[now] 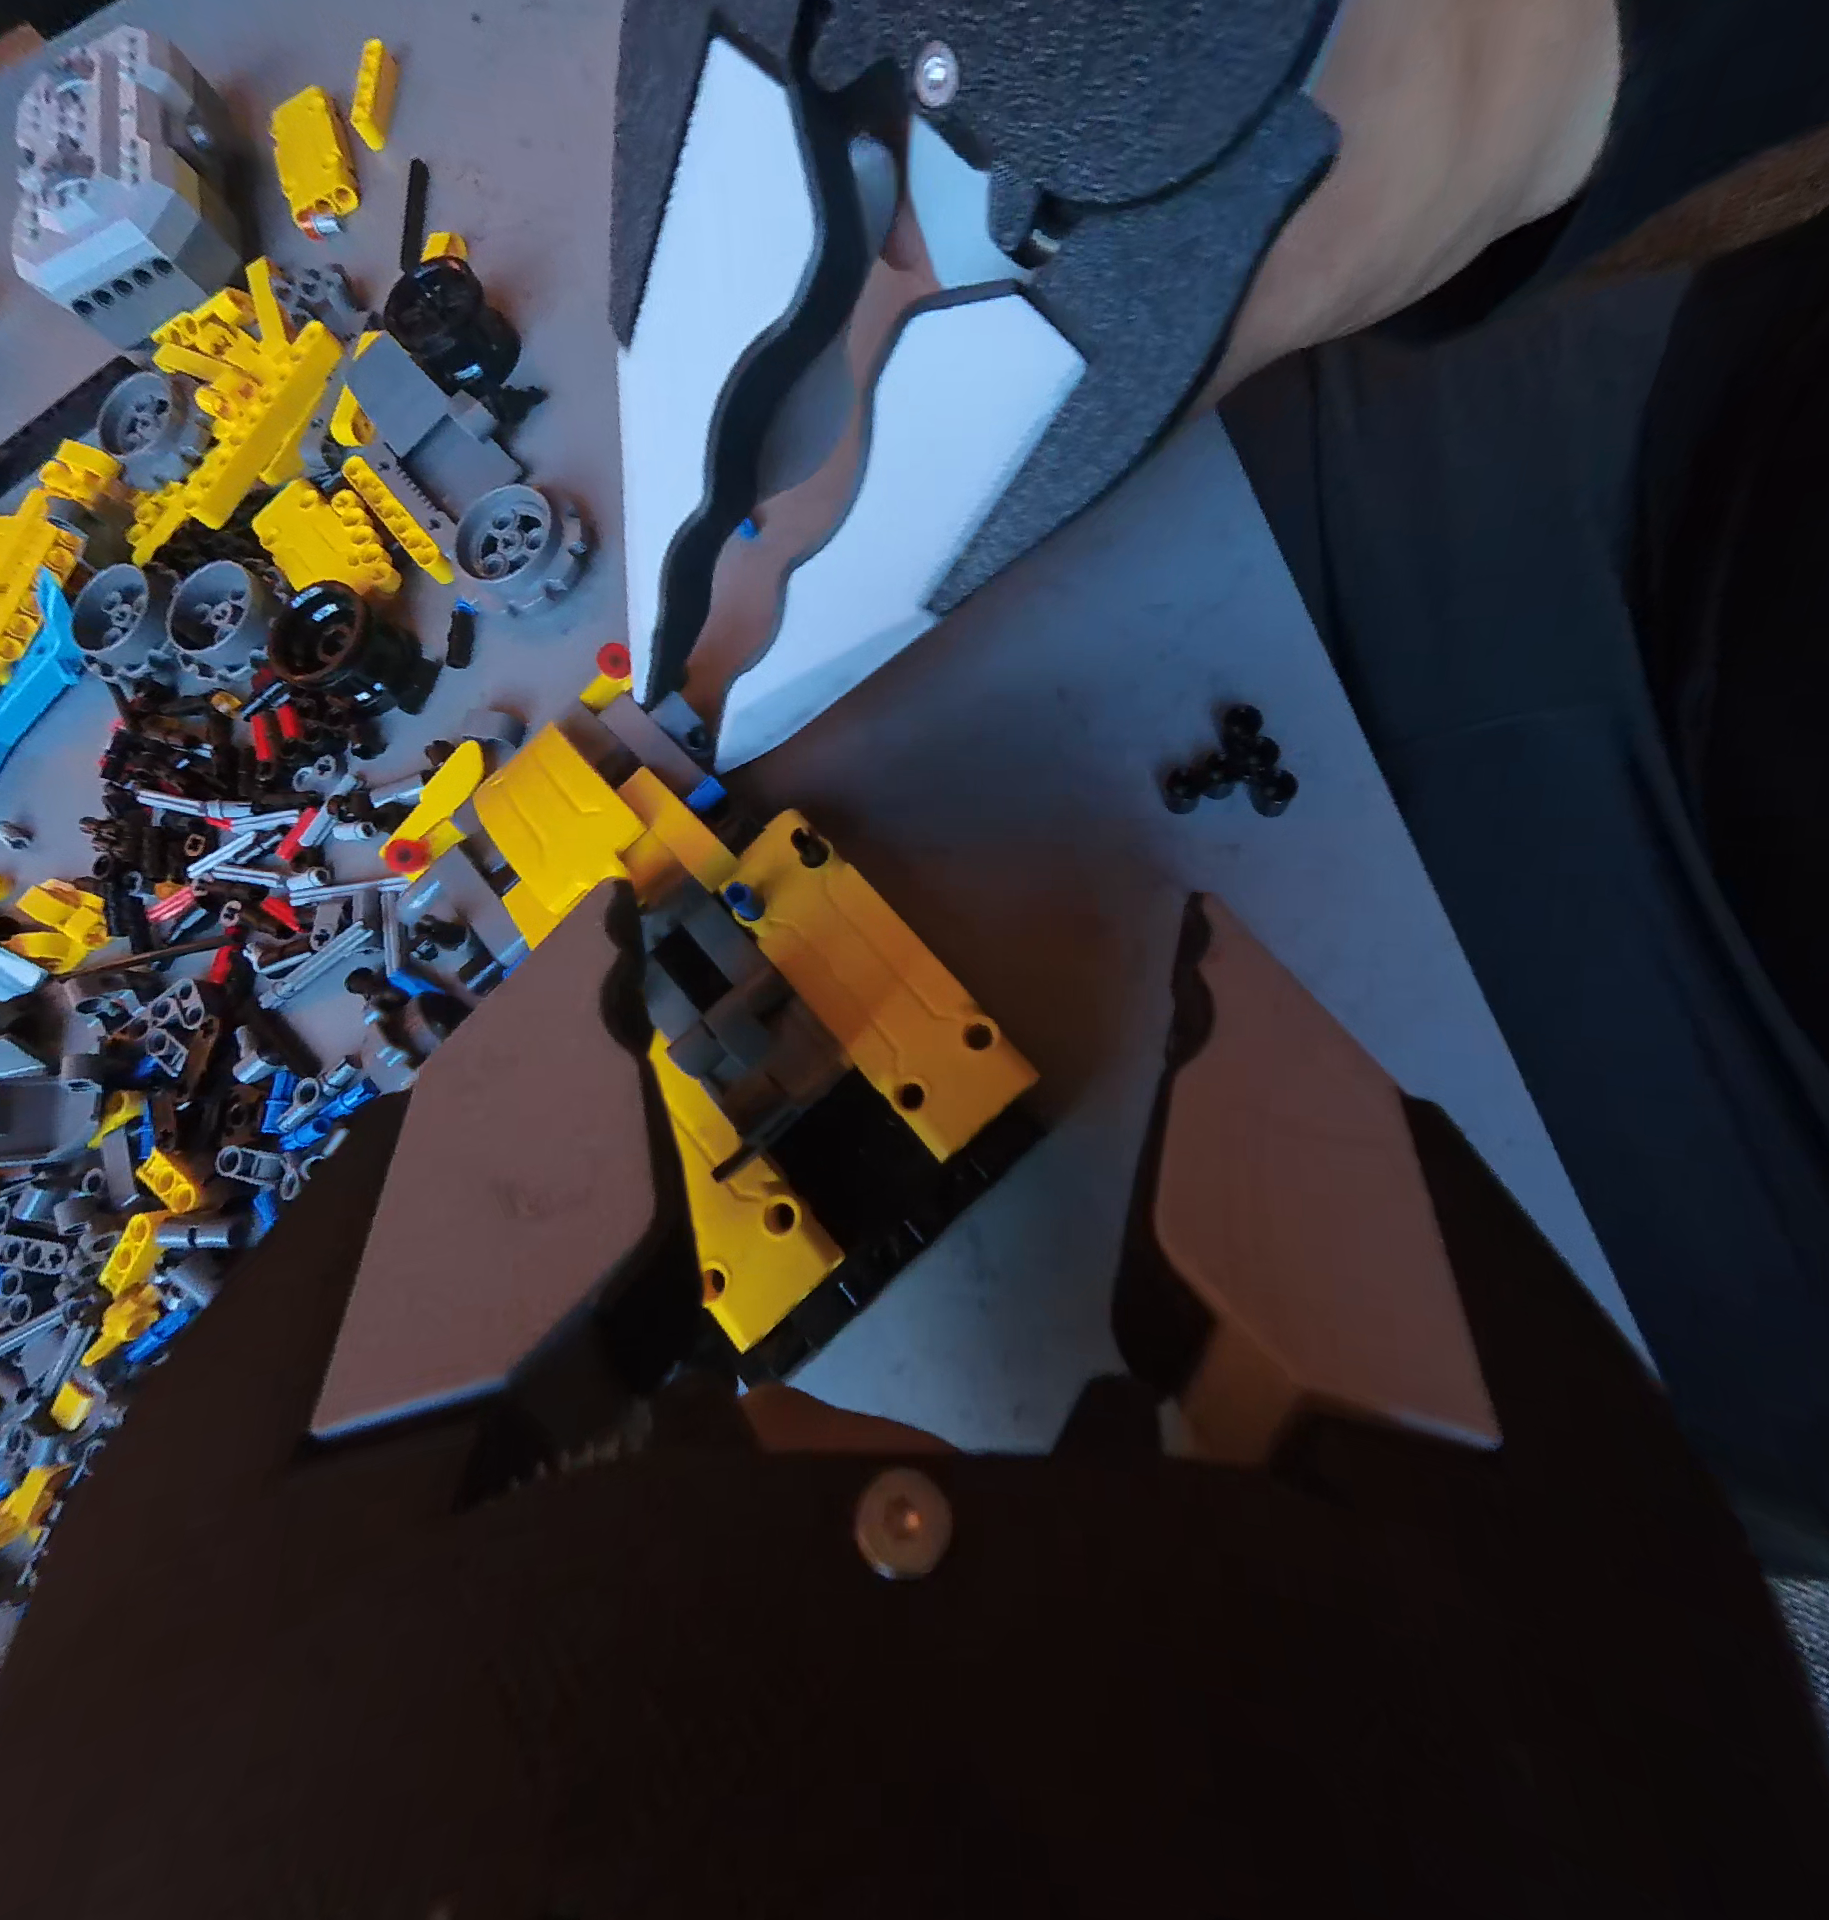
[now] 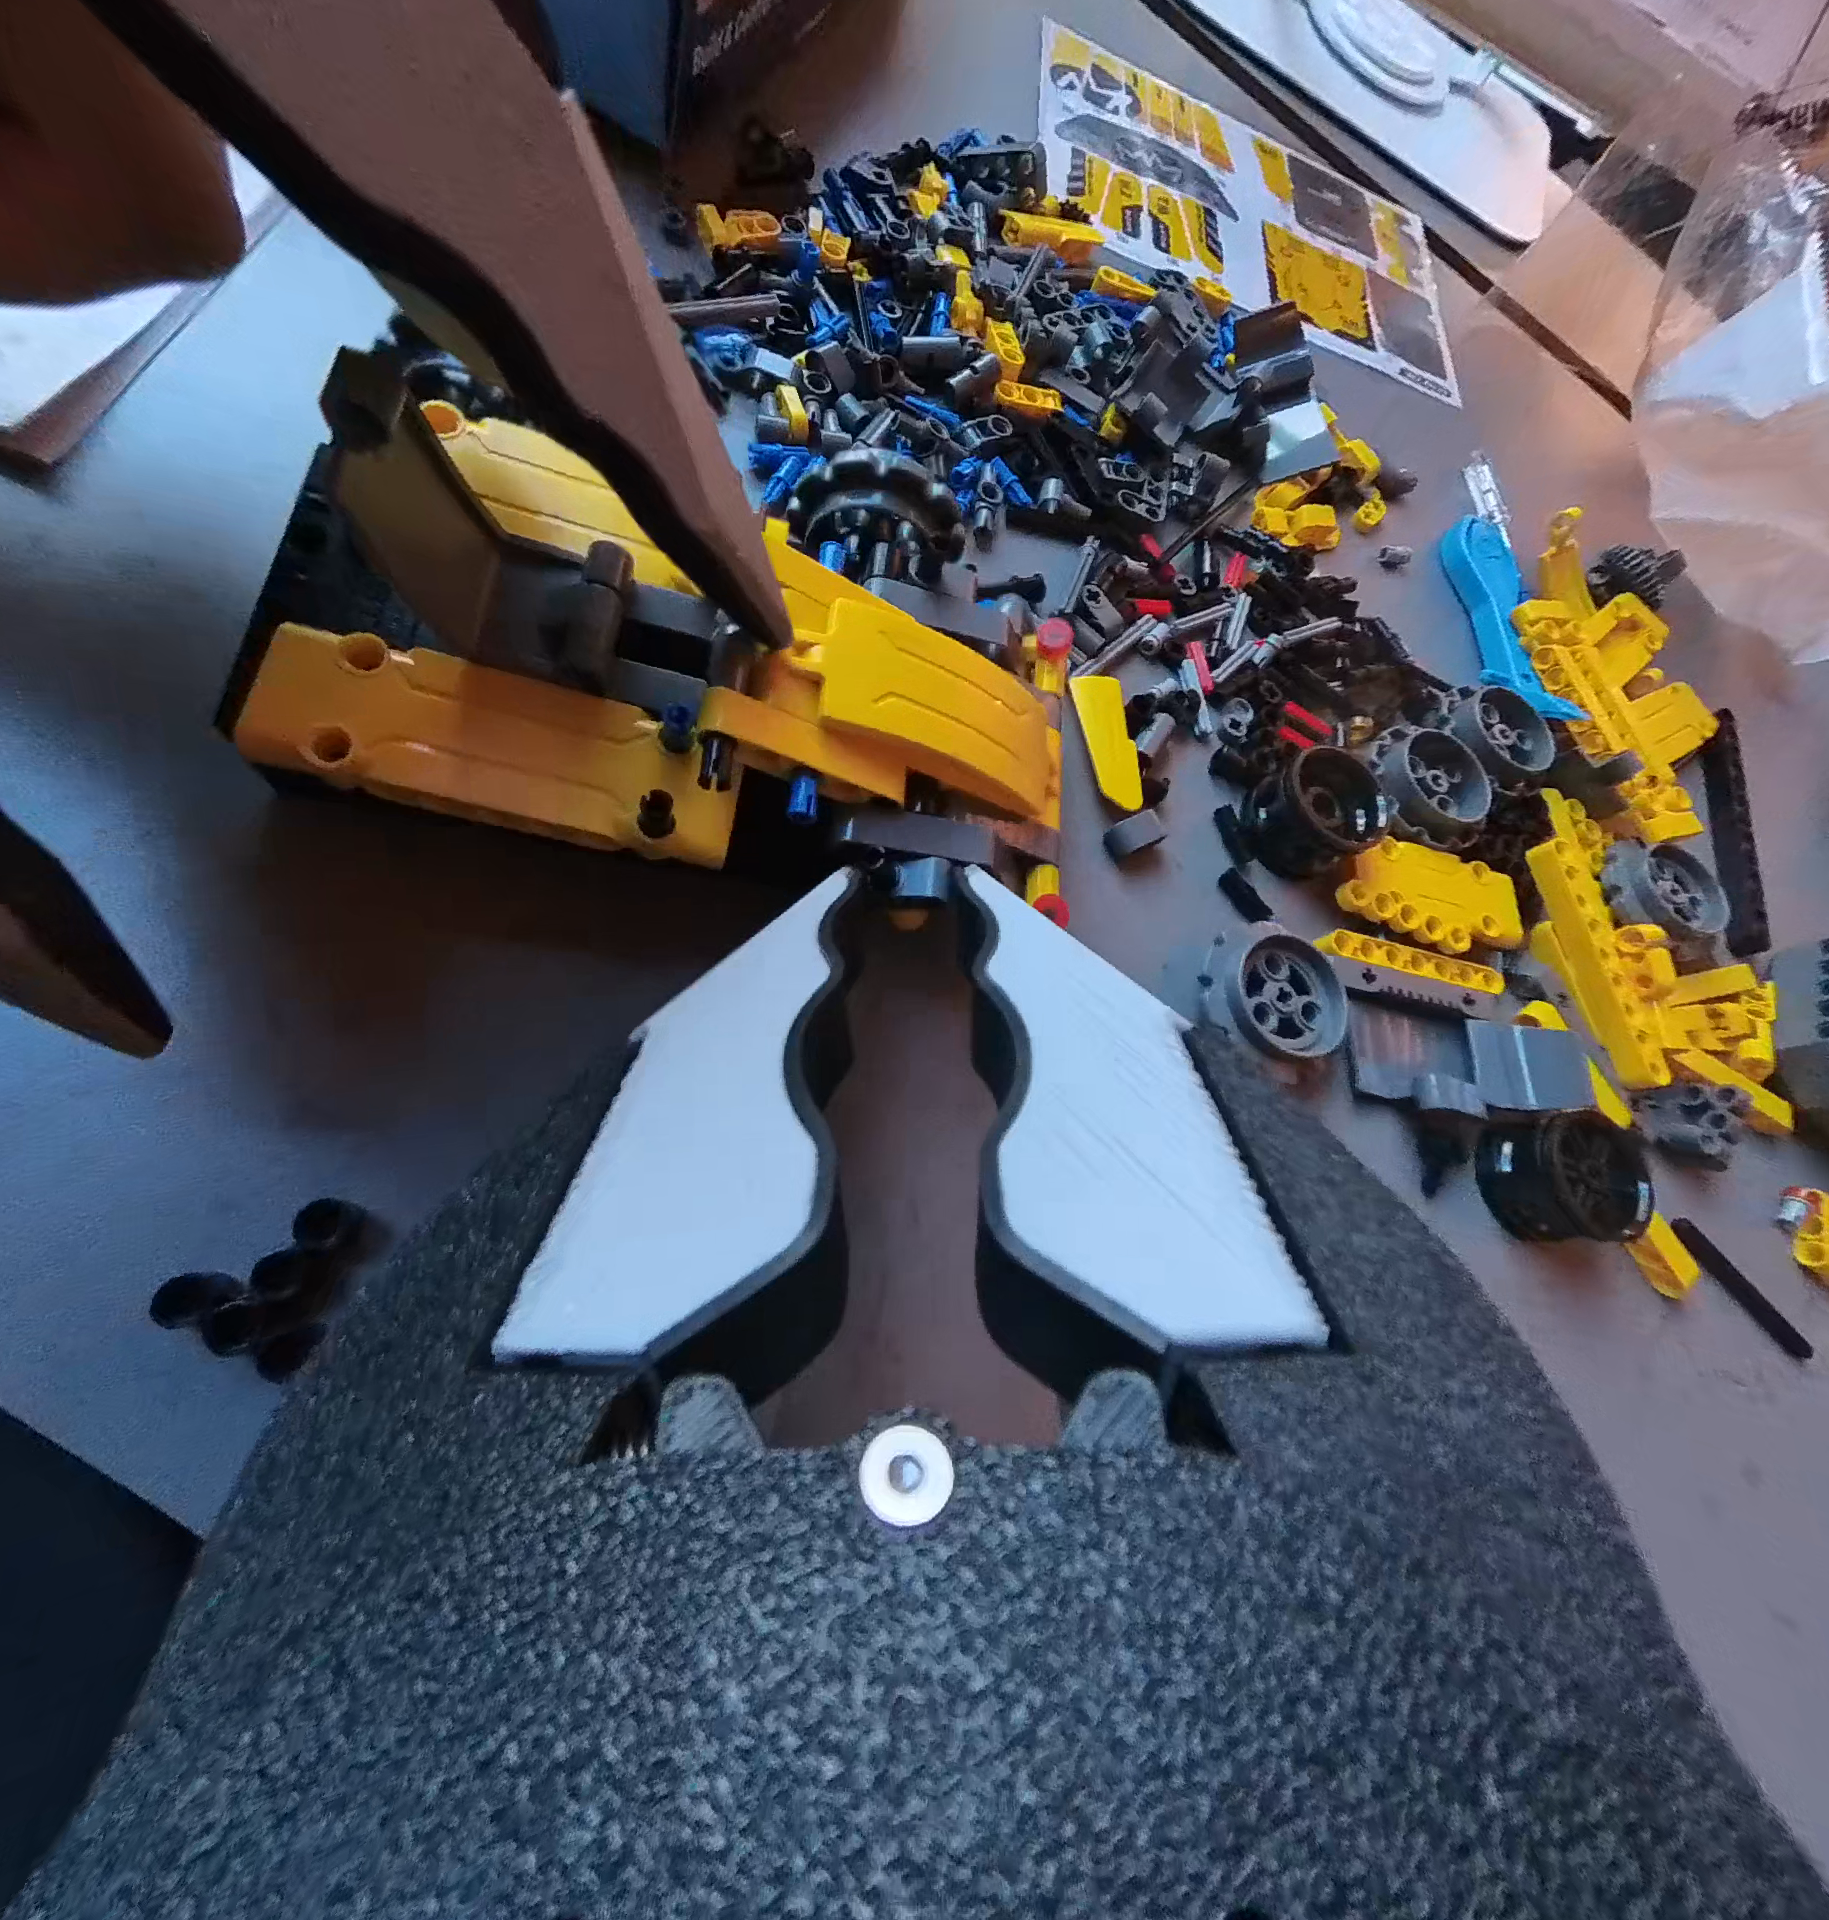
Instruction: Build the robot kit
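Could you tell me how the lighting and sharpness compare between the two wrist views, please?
Left wrist view: its own left gripper is in deep shadow, nearly black, while the right gripper opposite is brightly lit; the brick pile stays fairly sharp. Right wrist view: evenly lit, the yellow model crisp, fisheye bending at the edges, glare on the clear plastic bag.

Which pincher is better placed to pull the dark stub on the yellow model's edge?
Right. The right gripper pinches the dark stub between its tips, while the left gripper is spread wide open, with one finger resting on top of the yellow model.
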